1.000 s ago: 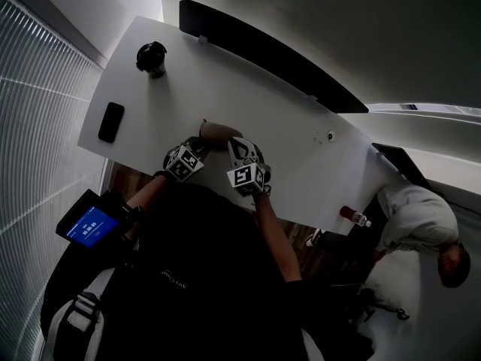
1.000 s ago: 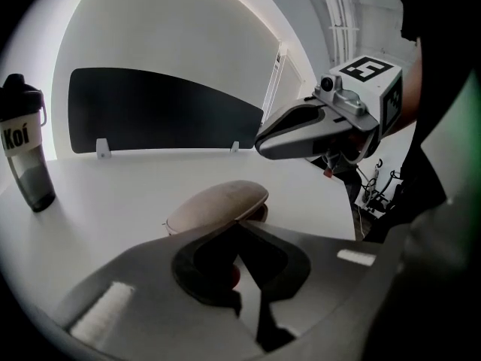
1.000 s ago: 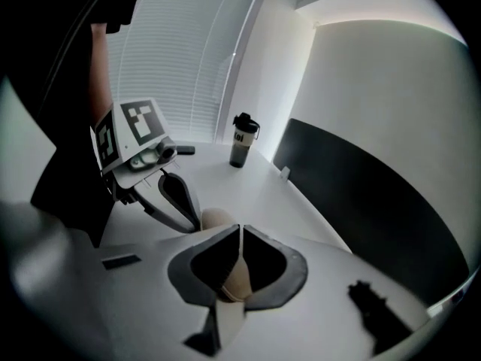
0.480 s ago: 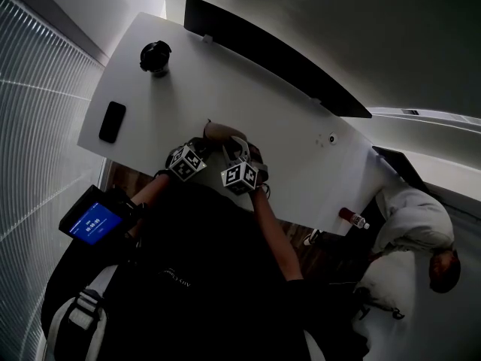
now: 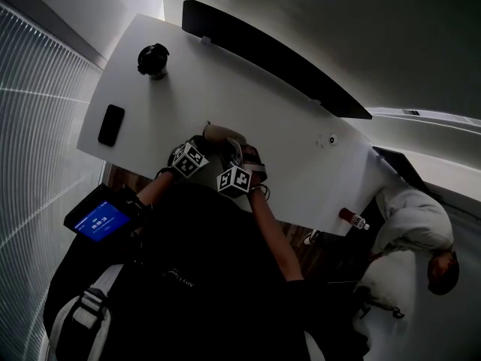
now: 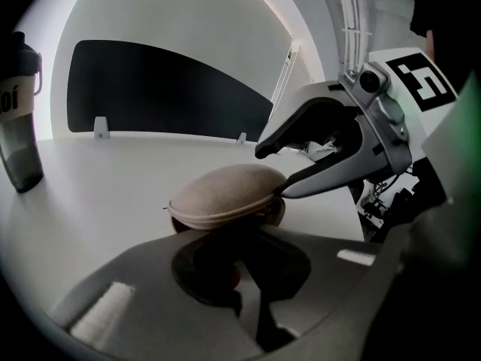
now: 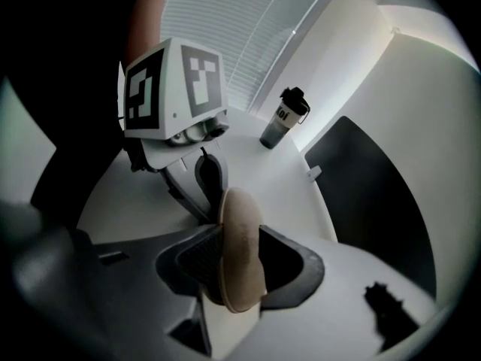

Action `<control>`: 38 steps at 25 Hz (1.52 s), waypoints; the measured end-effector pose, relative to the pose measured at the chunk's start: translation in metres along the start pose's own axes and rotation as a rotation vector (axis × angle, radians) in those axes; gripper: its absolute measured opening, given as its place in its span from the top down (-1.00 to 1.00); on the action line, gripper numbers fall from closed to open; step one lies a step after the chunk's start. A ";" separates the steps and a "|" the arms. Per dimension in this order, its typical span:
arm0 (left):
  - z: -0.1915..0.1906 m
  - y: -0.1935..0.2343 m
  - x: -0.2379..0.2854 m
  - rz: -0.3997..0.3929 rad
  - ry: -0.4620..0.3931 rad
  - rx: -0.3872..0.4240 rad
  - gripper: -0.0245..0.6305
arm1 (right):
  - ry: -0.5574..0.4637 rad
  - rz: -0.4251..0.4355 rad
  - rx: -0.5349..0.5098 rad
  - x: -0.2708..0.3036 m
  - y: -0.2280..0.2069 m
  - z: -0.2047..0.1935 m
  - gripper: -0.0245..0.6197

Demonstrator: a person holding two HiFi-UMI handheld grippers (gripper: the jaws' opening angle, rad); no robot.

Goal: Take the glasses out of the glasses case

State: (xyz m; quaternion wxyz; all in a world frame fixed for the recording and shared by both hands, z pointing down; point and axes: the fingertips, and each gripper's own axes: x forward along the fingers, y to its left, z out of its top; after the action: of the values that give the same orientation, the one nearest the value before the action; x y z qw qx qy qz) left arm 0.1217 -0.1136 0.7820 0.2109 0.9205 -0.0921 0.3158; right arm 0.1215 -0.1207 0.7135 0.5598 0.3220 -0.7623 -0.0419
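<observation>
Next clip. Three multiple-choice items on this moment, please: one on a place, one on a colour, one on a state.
1. Where does the dark lidded bottle stand?
A. near the white table's far left corner
B. at its near edge
C. on the floor
2. What colour is the oval fabric glasses case?
A. red
B. beige
C. blue
3. What stands between the right gripper's jaws?
A. nothing
B. a pen
C. the case
Key: 1 A, it stands by the end of the black divider panel; 2 B, both gripper views show it beige; 3 C, the jaws, which have just been opening, straddle it.
</observation>
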 end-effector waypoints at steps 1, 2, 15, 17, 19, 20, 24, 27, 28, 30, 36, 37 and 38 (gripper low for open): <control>0.000 0.000 0.000 0.000 0.000 0.001 0.90 | 0.004 -0.003 -0.010 0.000 0.002 0.000 0.47; 0.000 0.000 0.001 0.000 0.000 0.002 0.90 | 0.007 -0.006 -0.021 0.000 0.003 0.001 0.47; 0.004 0.006 -0.002 0.013 -0.002 0.016 0.90 | 0.072 -0.084 -0.177 -0.005 -0.028 0.004 0.45; 0.004 0.005 -0.001 0.015 0.006 0.041 0.90 | 0.067 -0.094 -0.176 -0.005 -0.048 0.004 0.45; 0.003 0.005 0.000 0.017 0.014 0.053 0.90 | 0.065 -0.074 -0.186 0.000 -0.065 0.003 0.45; 0.003 0.005 0.000 0.018 0.016 0.050 0.90 | 0.057 -0.053 -0.200 0.002 -0.071 0.005 0.45; 0.006 0.006 0.000 0.016 0.015 0.026 0.90 | -0.004 -0.002 -0.245 -0.013 -0.077 0.019 0.45; 0.004 0.005 -0.002 0.012 0.022 0.036 0.90 | 0.031 0.046 -0.187 -0.017 -0.043 0.015 0.23; 0.004 0.004 -0.001 0.009 0.023 0.038 0.90 | 0.048 0.065 -0.173 -0.014 -0.029 0.011 0.19; 0.005 0.004 0.000 0.004 0.024 0.041 0.90 | 0.080 0.094 -0.163 -0.007 -0.008 0.005 0.13; 0.004 0.005 -0.001 0.015 0.042 0.068 0.90 | 0.201 0.064 -0.159 0.016 -0.006 -0.021 0.10; 0.004 0.005 -0.002 0.020 0.043 0.075 0.90 | 0.203 0.061 -0.140 0.016 -0.010 -0.021 0.10; 0.004 0.006 -0.002 0.024 0.043 0.082 0.90 | 0.201 0.058 -0.125 0.014 -0.015 -0.020 0.10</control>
State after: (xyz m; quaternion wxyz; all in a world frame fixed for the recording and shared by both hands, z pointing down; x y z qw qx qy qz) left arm 0.1204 -0.1208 0.7797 0.1710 0.9202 -0.0855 0.3414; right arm 0.1438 -0.1339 0.7262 0.6533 0.2667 -0.7074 -0.0406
